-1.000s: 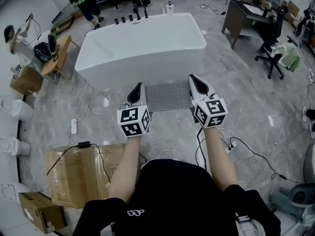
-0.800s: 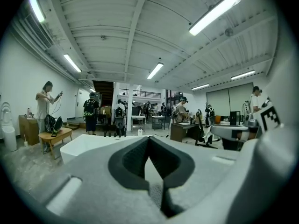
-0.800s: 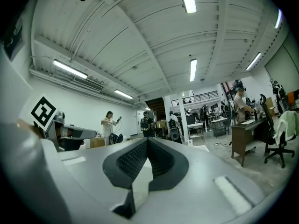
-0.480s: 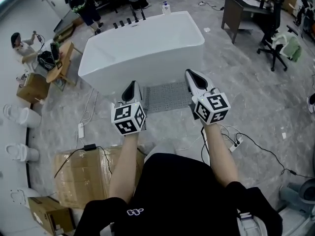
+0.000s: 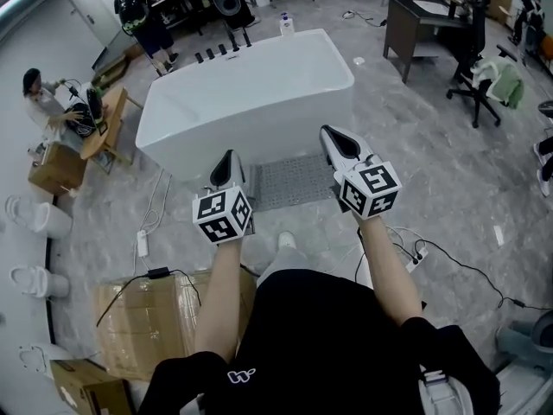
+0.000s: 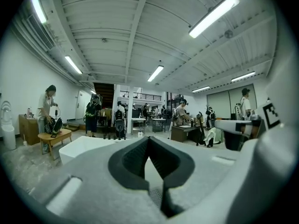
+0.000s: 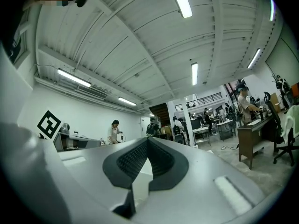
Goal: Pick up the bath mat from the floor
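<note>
Left gripper (image 5: 228,164), right gripper (image 5: 333,138) closed and empty as before, bath mat (image 5: 289,181) lower in view

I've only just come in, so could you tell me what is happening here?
A person holds the left gripper and the right gripper out in front, both shut with nothing between the jaws. The grey bath mat lies flat on the floor beside the white bathtub, untouched. The pickup has not yet begun.
</note>
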### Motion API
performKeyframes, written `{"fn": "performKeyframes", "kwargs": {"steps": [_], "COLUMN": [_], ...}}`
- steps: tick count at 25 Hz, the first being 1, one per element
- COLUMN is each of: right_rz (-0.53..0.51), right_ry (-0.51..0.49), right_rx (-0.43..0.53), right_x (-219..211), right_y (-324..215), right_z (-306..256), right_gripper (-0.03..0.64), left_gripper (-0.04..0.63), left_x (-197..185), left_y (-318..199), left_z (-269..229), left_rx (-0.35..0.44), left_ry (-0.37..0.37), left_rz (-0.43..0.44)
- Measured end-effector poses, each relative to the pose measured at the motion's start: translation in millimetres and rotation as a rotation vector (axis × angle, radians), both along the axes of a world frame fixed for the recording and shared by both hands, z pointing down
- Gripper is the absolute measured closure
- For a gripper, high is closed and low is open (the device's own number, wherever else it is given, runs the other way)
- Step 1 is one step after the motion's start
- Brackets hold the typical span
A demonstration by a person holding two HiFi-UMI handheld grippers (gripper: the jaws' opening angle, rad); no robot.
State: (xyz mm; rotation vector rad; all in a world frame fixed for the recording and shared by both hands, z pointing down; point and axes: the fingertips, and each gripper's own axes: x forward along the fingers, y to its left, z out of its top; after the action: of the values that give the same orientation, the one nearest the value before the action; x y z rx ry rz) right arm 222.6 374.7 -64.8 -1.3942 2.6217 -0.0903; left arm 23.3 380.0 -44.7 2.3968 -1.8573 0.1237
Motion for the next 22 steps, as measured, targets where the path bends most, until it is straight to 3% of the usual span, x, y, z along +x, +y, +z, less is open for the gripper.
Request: {"fn": "performKeyframes", "kwargs": {"steps": [8, 16, 22], "right_rz": [-0.004, 0.001, 0.028], "right_ry": [0.034, 0.069, 0.07], "right_rx": [-0.007, -0.062, -0.083], "right_x": [-4.7, -23.9, -24.3], "right_y": [-24.1, -89.2, -162.0], "right_z": [7.1, 47.7, 42.9], "right_gripper": [0.611, 0.611, 0.611], "left_gripper": [0.595, 0.597, 0.596], "left_x": [5.2, -8.1, -8.1], "left_y": [-33.3, -99.8, -164.9], "left_z": [20.1, 57.5, 62.9], "left_rx": [-0.026, -0.089, -0.115], "left_ry": [0.036, 0.067, 0.041], "left_rz": [0.028, 0.056, 0.092]}}
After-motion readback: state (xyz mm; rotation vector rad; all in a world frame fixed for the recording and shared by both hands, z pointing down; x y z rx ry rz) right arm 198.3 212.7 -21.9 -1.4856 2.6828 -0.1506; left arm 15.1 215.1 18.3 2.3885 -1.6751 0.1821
